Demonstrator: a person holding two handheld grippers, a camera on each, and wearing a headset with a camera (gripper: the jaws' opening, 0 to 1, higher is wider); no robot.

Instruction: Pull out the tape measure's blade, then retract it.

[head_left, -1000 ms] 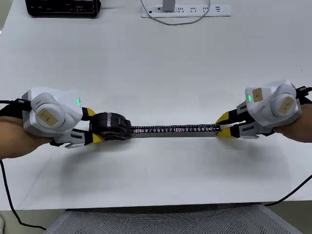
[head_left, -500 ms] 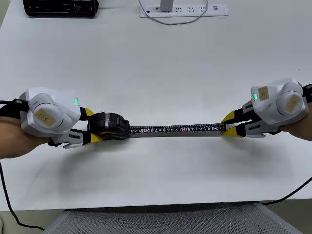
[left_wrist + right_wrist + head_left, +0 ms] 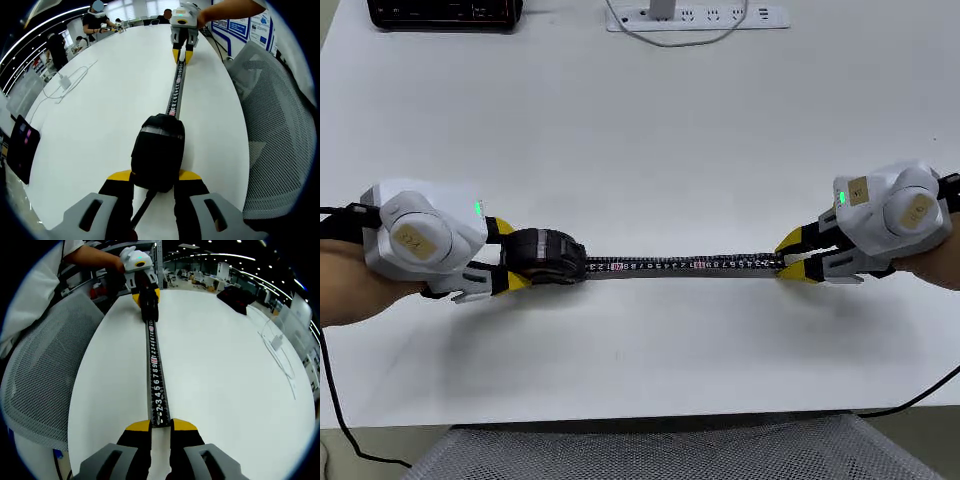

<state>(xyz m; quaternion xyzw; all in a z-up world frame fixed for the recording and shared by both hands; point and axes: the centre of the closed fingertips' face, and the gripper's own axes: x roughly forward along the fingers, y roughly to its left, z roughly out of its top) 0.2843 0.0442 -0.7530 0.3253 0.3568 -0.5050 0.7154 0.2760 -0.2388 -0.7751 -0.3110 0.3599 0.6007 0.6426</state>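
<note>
The black tape measure case (image 3: 546, 256) (image 3: 158, 151) (image 3: 150, 310) rests on the white table, with my left gripper (image 3: 512, 258) (image 3: 155, 176) shut on its sides. Its black blade (image 3: 685, 264) (image 3: 177, 85) (image 3: 156, 385), printed with white numbers, runs out straight to the right, just above the tabletop. My right gripper (image 3: 792, 256) (image 3: 160, 425) is shut on the blade's end. In the left gripper view the right gripper (image 3: 182, 52) stands at the far end of the blade.
A white power strip (image 3: 698, 16) with a cable lies at the table's far edge, and a dark device (image 3: 440, 12) sits at the far left. A mesh chair (image 3: 650, 448) stands below the table's near edge. Cables hang off both sides.
The right gripper has drawn the blade's end a little further right, lengthening the exposed blade. The left gripper and case have held still.
</note>
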